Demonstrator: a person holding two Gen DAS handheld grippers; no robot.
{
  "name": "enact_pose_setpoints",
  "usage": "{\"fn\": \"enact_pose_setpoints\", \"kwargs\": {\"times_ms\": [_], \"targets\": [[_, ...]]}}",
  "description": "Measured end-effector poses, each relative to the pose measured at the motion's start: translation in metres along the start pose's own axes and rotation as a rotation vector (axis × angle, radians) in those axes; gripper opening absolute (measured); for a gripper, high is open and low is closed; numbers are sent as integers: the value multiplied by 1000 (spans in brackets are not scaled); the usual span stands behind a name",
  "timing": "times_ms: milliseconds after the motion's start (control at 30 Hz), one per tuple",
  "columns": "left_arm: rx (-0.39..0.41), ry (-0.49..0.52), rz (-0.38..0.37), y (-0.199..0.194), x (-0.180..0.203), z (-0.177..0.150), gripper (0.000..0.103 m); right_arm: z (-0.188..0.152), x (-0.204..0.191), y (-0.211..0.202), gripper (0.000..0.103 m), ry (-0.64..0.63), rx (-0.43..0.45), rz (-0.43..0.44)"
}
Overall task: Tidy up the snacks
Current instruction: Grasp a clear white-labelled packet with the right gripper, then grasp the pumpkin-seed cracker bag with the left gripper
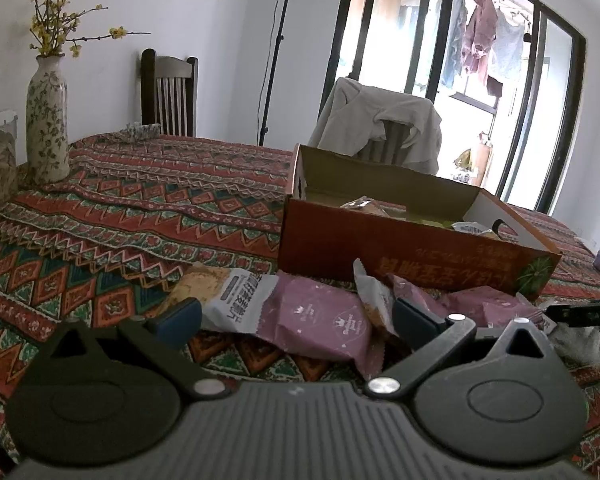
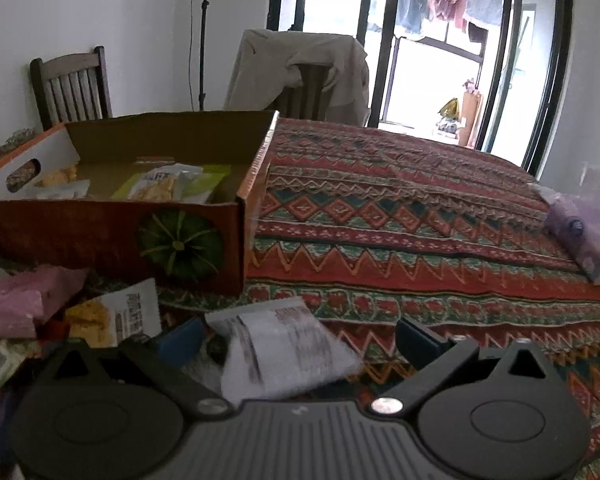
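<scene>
- My right tongs [image 2: 296, 336] stand wide, a white snack packet [image 2: 284, 344] lying flat between them, unpinched, long axis slanting across the gap.
- Left tongs [image 1: 296, 316] wide over the purple packet [image 1: 320, 320].
- Cardboard box [image 2: 112, 232] sits just beyond, desk's middle.

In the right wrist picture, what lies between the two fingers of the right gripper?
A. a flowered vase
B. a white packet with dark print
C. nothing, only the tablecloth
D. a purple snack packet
B: a white packet with dark printed lines lies on the tablecloth between the spread fingers of the right gripper, which do not press on it.
</scene>
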State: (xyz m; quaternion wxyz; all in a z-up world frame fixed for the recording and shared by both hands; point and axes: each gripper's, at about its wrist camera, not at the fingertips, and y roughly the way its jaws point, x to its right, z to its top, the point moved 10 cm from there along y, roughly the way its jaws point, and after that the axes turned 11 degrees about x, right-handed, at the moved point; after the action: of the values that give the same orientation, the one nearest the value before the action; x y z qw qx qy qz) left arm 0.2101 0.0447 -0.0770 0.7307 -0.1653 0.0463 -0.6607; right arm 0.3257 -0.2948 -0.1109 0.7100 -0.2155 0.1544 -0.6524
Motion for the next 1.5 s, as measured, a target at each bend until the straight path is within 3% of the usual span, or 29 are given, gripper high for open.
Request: {"fn": "enact_pose_setpoints", "kwargs": {"times_ms": [100, 200, 300, 400, 733, 1133, 1333, 1500], "targets": [[-2, -1, 0, 0, 0, 0, 103, -4, -5, 6, 79, 25, -6, 48], [-6, 0, 0, 1, 0, 0, 103, -3, -8, 2, 51, 42, 10, 90], [-5, -1, 0, 1, 0, 0, 103, -3, -12, -1, 47, 22, 22, 95], [-8, -1, 0, 1, 0, 0, 103, -3, -14, -7, 45, 23, 47, 90], [-3, 0, 20, 0, -2, 1, 103, 11, -12, -56, 45, 31, 267, 25], [-38, 61, 153, 5, -33, 19, 103, 8, -10, -55, 45, 45, 278, 29], [-100, 104, 150, 31, -41, 23, 103, 8, -9, -56, 45, 55, 281, 29], [-175, 84, 159, 52, -47, 13, 102, 8, -7, -55, 45, 58, 280, 29]]}}
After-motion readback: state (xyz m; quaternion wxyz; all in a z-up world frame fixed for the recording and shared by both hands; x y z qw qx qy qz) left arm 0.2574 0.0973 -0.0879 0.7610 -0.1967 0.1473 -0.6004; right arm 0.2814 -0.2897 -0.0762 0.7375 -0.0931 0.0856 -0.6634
